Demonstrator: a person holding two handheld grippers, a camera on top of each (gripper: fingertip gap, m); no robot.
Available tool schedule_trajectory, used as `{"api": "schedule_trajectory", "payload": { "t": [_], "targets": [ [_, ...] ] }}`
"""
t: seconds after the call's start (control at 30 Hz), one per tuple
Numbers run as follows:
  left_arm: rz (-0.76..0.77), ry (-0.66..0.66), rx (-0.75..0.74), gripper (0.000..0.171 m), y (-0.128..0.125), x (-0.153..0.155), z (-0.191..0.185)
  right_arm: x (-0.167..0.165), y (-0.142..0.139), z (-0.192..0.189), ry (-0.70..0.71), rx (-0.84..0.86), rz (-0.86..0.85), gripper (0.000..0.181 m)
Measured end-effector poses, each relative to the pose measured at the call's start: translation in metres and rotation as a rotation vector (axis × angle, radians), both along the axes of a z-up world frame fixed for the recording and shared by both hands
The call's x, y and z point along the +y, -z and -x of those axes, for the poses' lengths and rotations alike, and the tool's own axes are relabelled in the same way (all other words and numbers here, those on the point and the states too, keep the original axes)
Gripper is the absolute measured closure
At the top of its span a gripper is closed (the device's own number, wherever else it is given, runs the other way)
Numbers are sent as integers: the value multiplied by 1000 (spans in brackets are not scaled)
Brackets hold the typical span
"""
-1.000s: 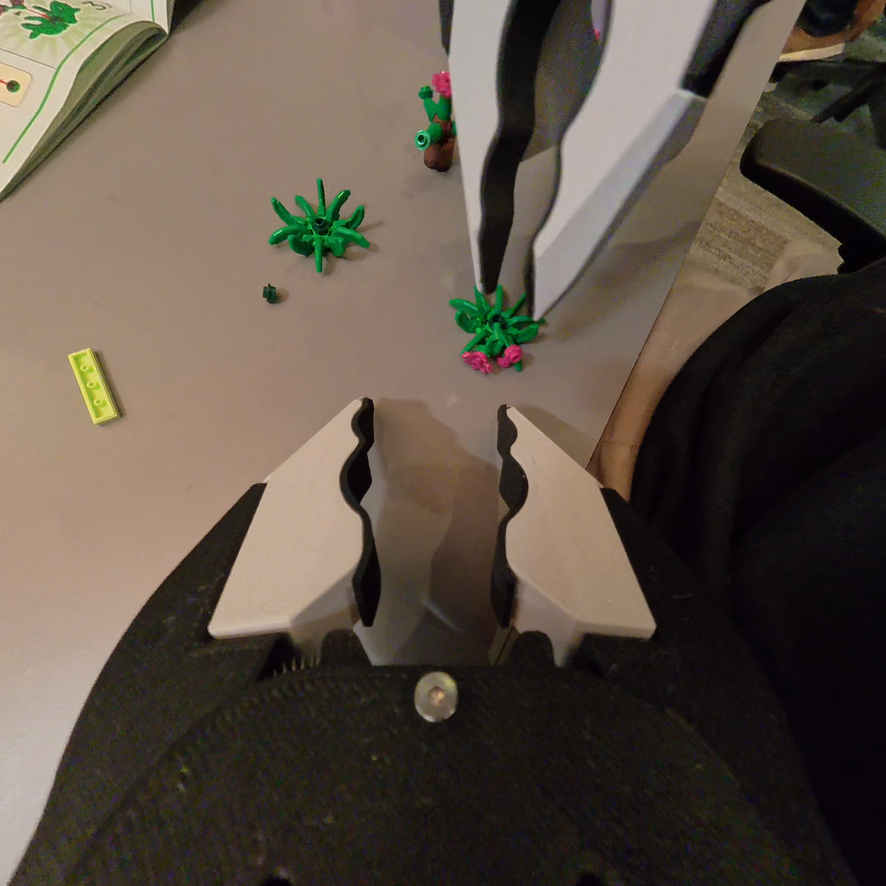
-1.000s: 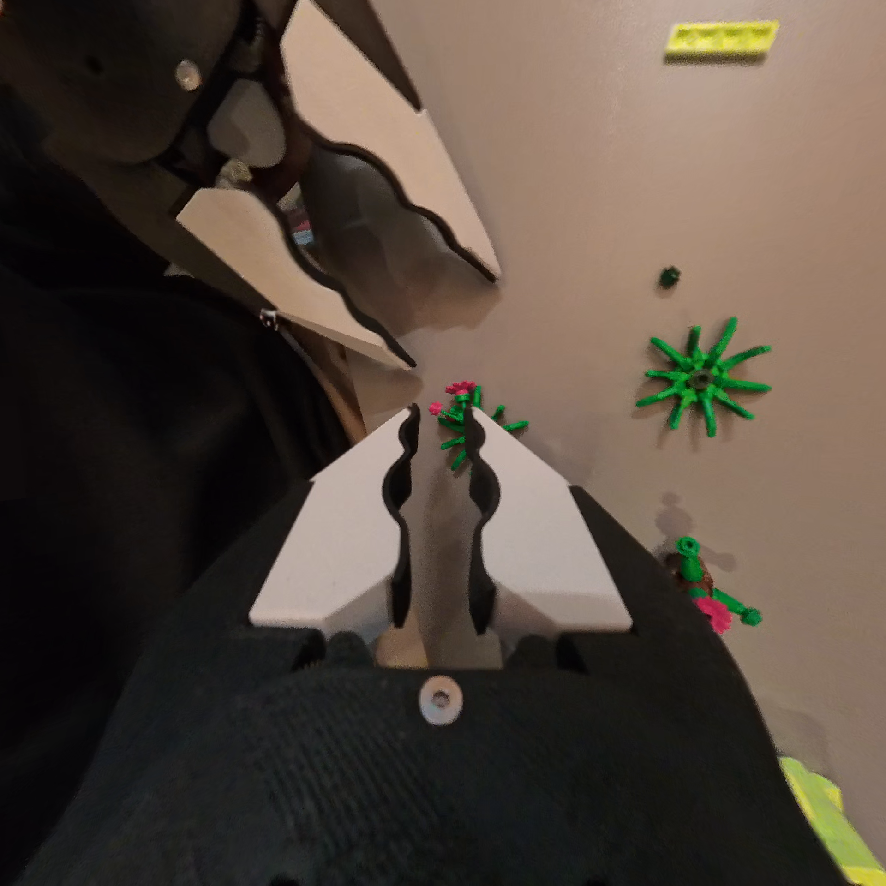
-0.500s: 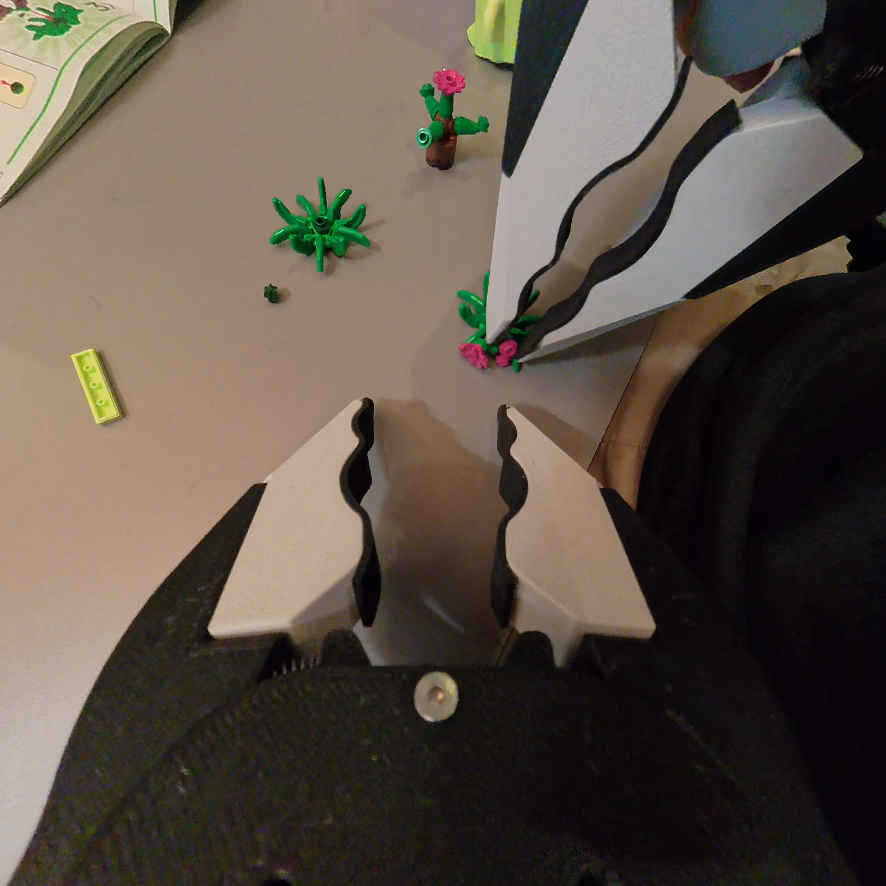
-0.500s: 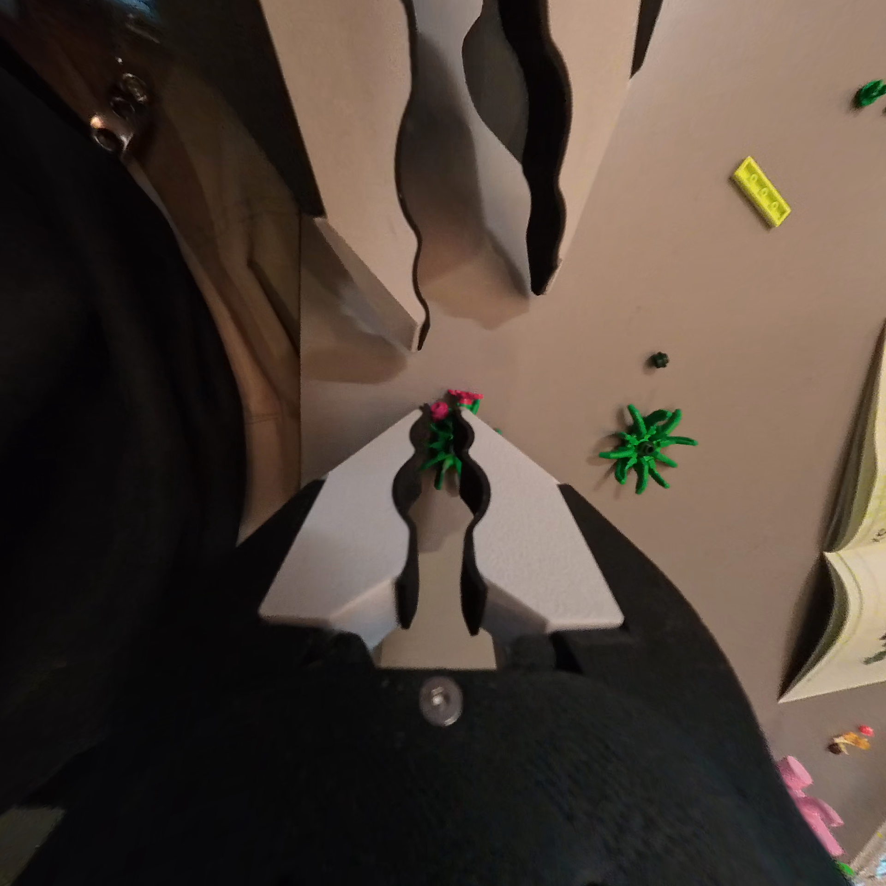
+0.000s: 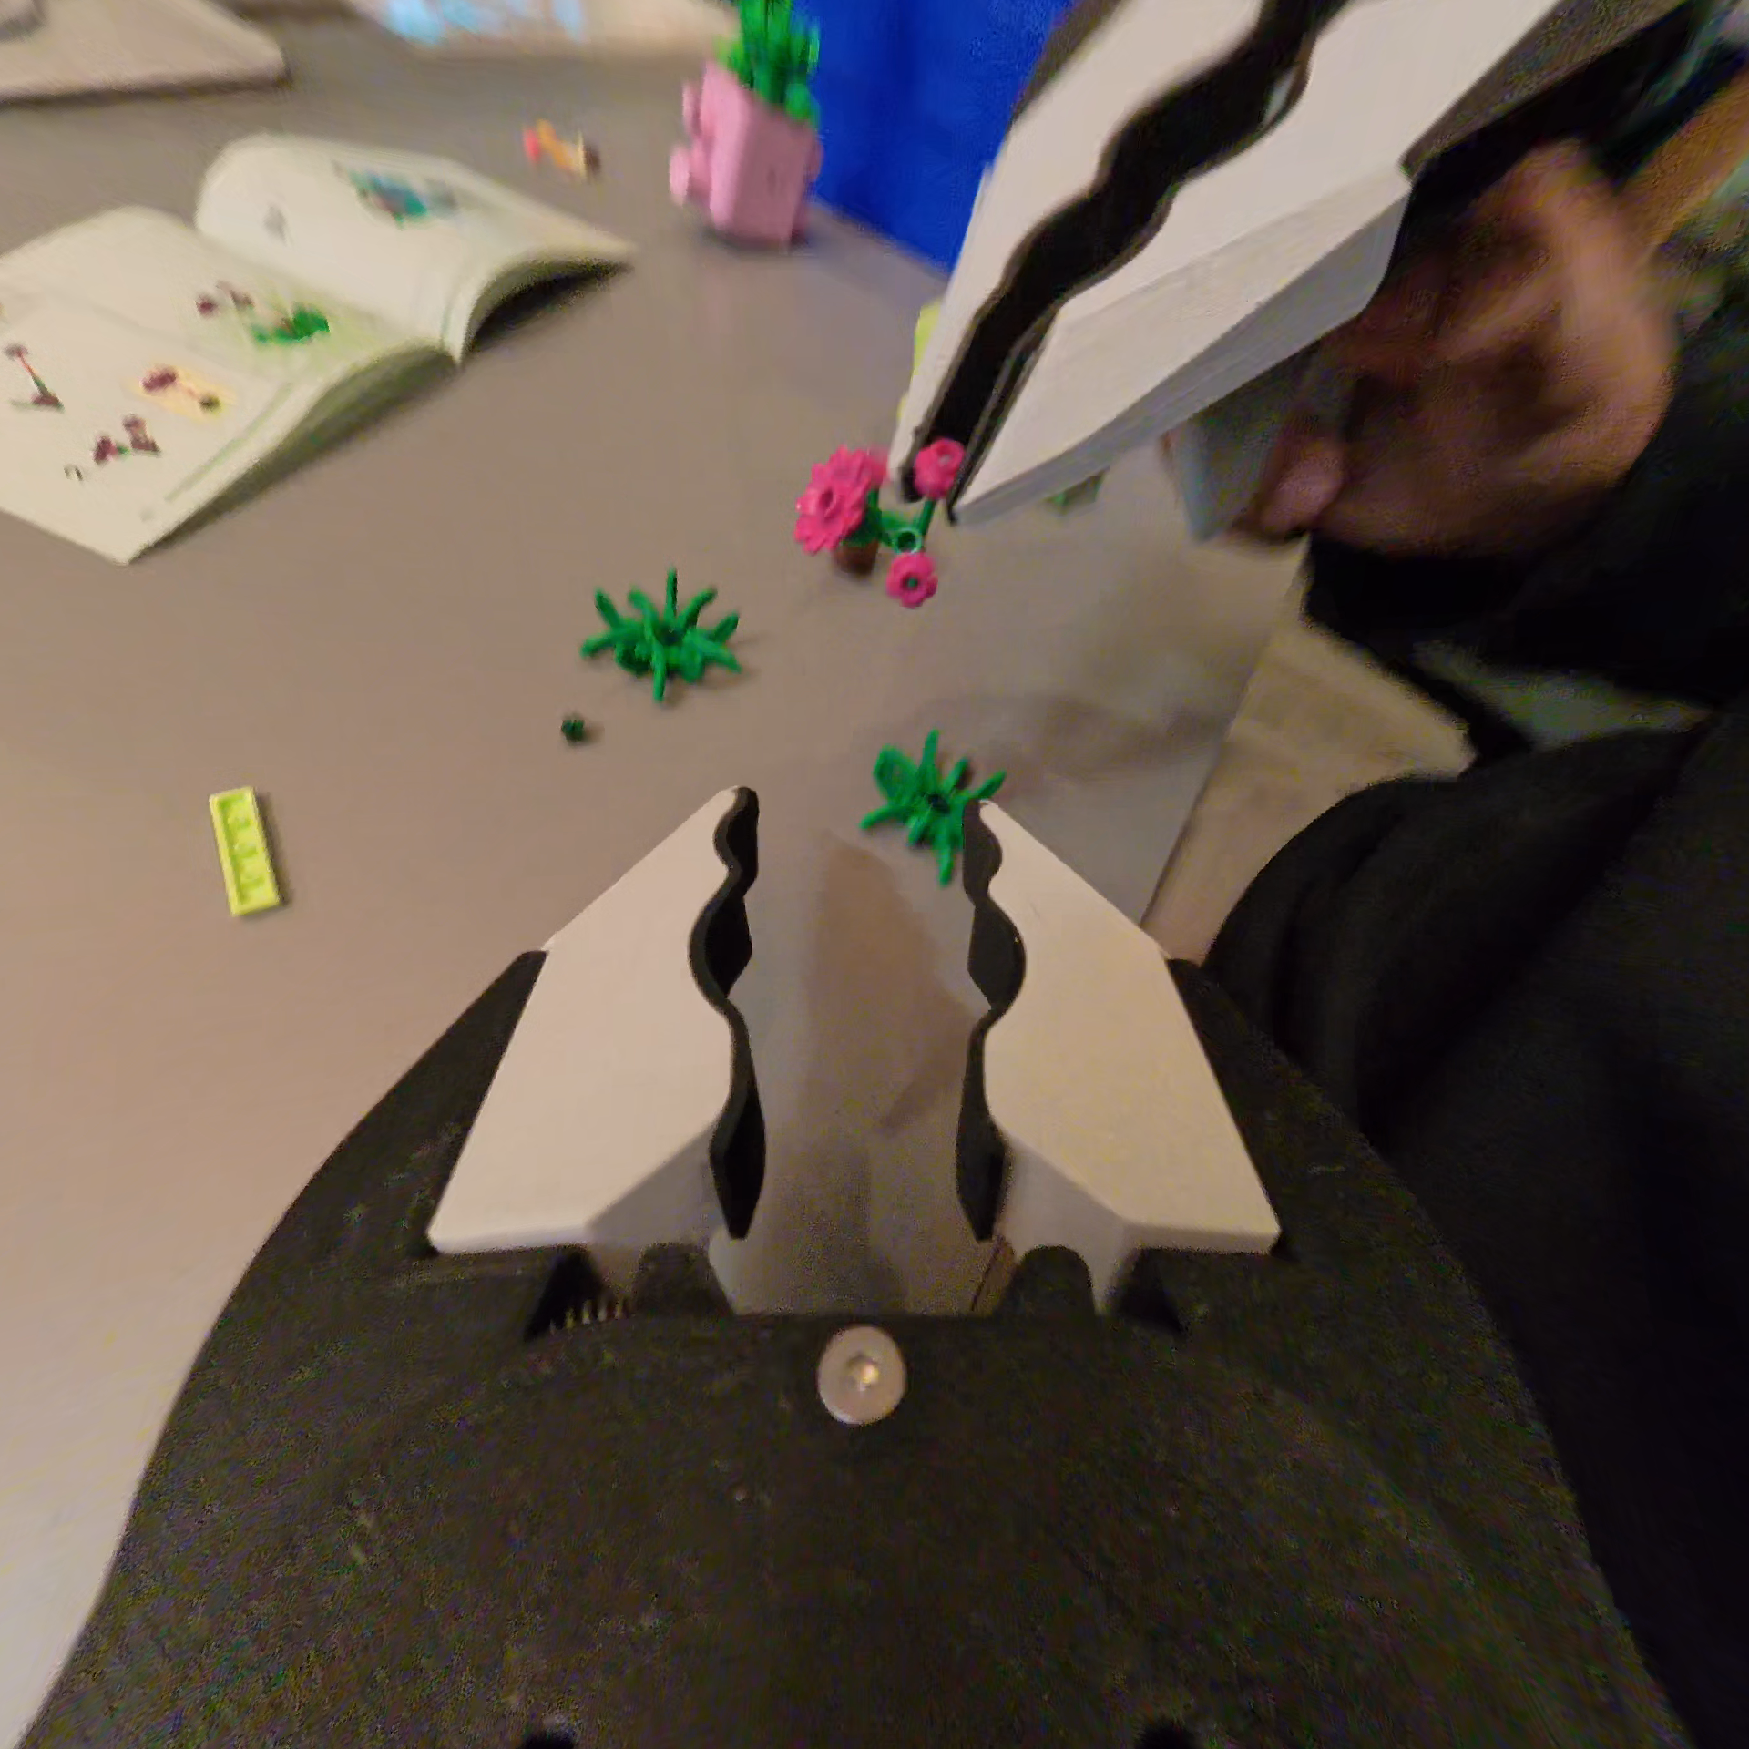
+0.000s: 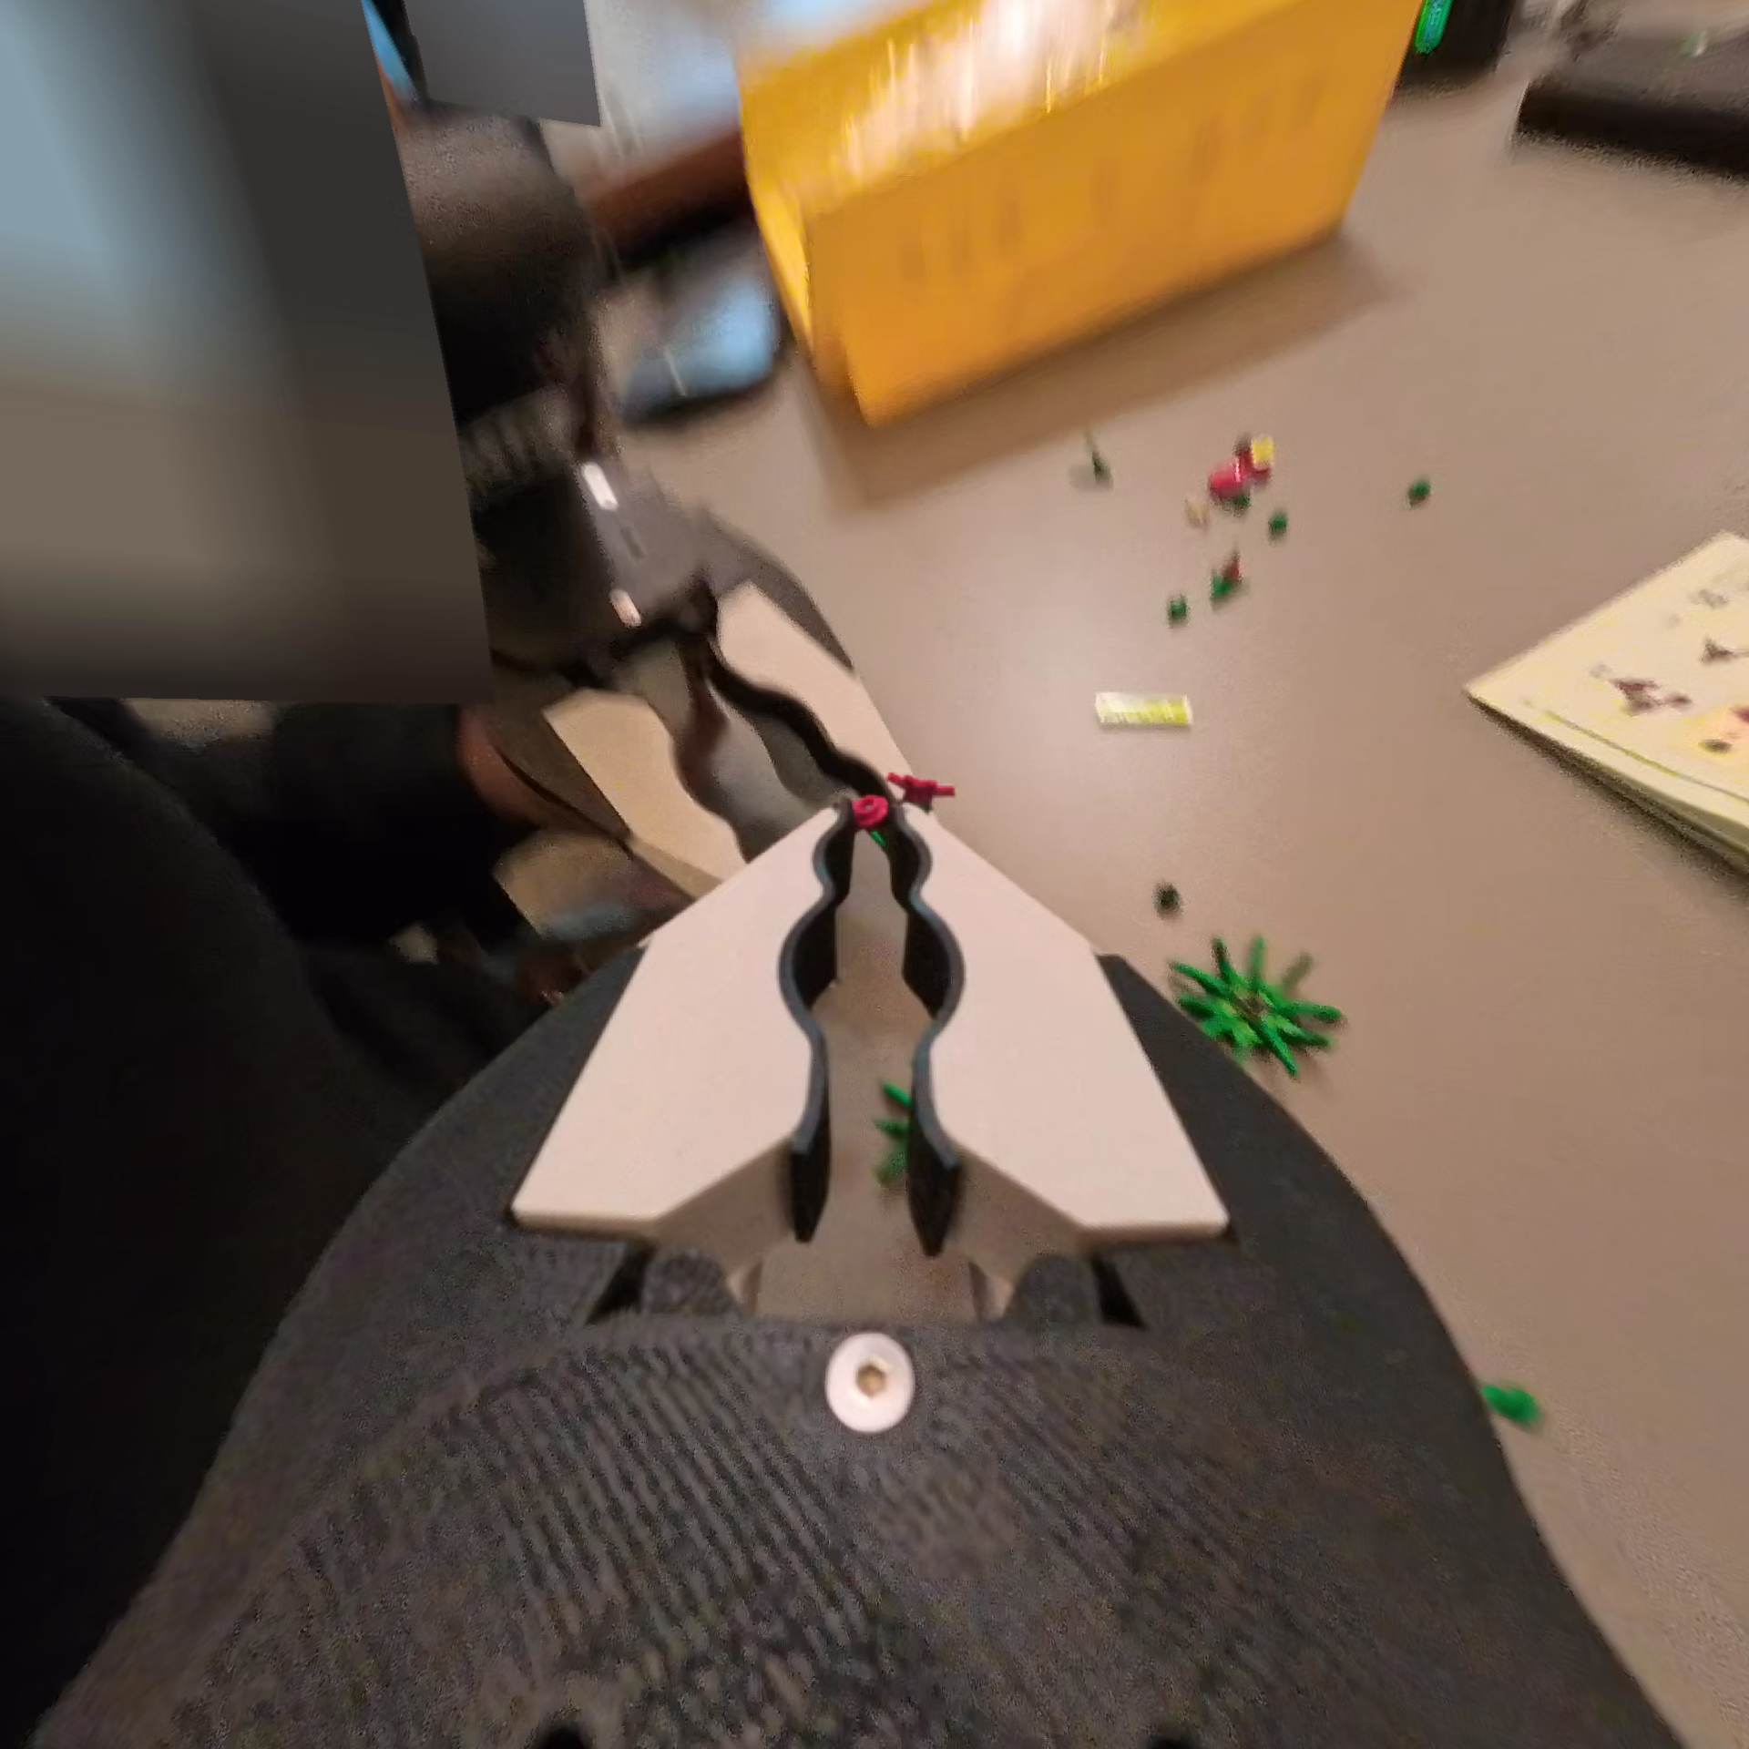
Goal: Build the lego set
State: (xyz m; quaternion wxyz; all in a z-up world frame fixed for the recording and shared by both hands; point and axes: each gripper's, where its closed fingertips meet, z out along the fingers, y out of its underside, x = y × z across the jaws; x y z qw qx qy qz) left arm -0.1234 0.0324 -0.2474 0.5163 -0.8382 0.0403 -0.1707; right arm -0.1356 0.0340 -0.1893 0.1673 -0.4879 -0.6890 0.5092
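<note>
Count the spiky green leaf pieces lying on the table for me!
2. One spiky leaf piece lies mid-table near the tiny dark green stud. The other leaf piece lies just beyond the left tool's tips. More may be hidden.

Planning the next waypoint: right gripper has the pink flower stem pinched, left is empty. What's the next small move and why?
Probably carry the pink flower stem on to its mount. The right gripper is shut on one bloom and holds it off the table, while the left gripper is open and empty above a green leaf piece. Which mount it goes to, these views cannot settle.
</note>
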Motion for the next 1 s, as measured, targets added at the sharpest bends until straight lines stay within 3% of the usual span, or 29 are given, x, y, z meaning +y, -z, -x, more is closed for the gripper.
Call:
{"api": "schedule_trajectory", "payload": {
  "t": [0.13, 0.23, 0.3, 0.6, 0.93, 1.0],
  "targets": [
    [-279, 32, -348, 140, -54, 1, -10, 0, -51, -3, 36, 263, 443, 177],
    [-472, 41, -603, 148, -90, -7, -4, -6, -60, -7, 26, 333, 576, 177],
    [-542, 16, -673, 153, -99, -10, 3, -13, -58, -9, 11, 326, 598, 177],
    [-569, 100, -667, 163, -106, -16, -10, -20, -59, -12, 14, 334, 629, 177],
    [-580, 47, -590, 171, -105, -23, 3, -26, -49, -8, -14, 273, 610, 176],
    [-585, 35, -556, 171, -105, -25, 5, -24, -44, -8, -11, 256, 575, 169]
  ]
}}
